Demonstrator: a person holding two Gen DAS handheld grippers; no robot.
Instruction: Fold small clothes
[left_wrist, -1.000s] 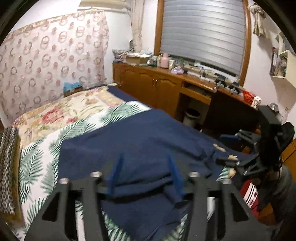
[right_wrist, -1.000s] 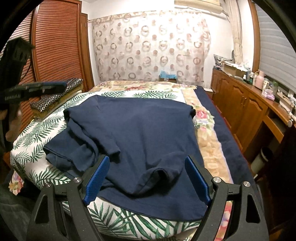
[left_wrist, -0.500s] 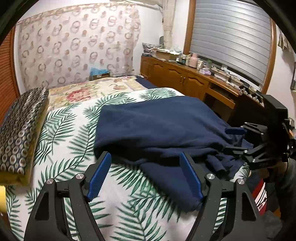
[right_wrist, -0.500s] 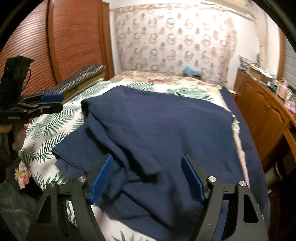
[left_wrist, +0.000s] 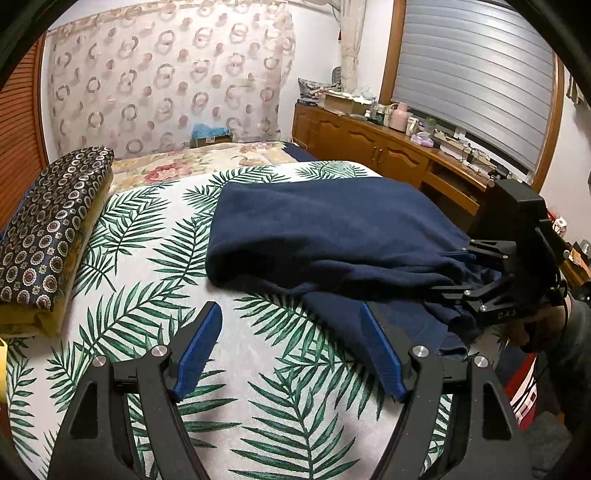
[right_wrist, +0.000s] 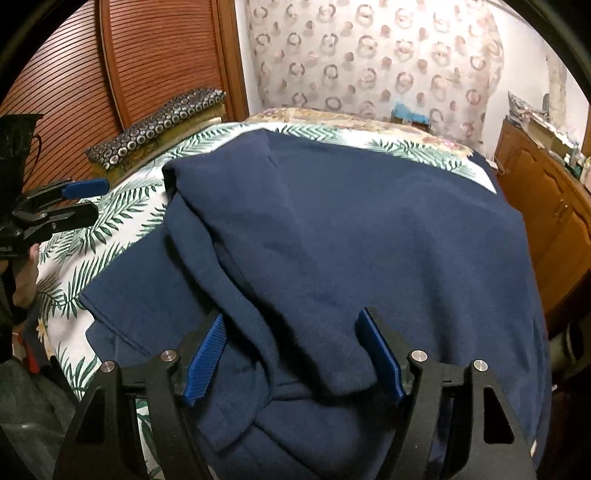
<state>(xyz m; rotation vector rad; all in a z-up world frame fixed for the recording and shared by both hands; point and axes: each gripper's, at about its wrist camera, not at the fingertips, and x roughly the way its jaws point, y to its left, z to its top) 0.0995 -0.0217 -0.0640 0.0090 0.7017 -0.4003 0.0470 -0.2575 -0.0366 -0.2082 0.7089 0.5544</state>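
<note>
A bedroom is shown, with a curtain of ring pattern (left_wrist: 166, 74) hung on the far wall, louvred wooden doors (right_wrist: 122, 59) on one side and a wooden sideboard (left_wrist: 373, 147) under a shuttered window (left_wrist: 476, 74) on the other. The bed (left_wrist: 147, 236) is covered by a white spread printed with green palm fronds. A navy sweatshirt (right_wrist: 369, 229) is laid rumpled across the bed's near edge and toward the sideboard side, one sleeve (right_wrist: 155, 280) being folded over the body toward the door side. A folded dark cloth with ring print (left_wrist: 48, 229) is stacked along the door-side edge of the bed. The left gripper (left_wrist: 290, 349) is held above bare spread just beside the sweatshirt's edge, its fingers (left_wrist: 197, 350) spread and nothing between them. The right gripper (right_wrist: 291, 356) is held over the bunched near part of the sweatshirt; its fingers (right_wrist: 378, 354) are spread and are closing, with folds of fabric lying between them but not seen pressed. A hand (right_wrist: 24, 273) is partly visible behind the left gripper.
</note>
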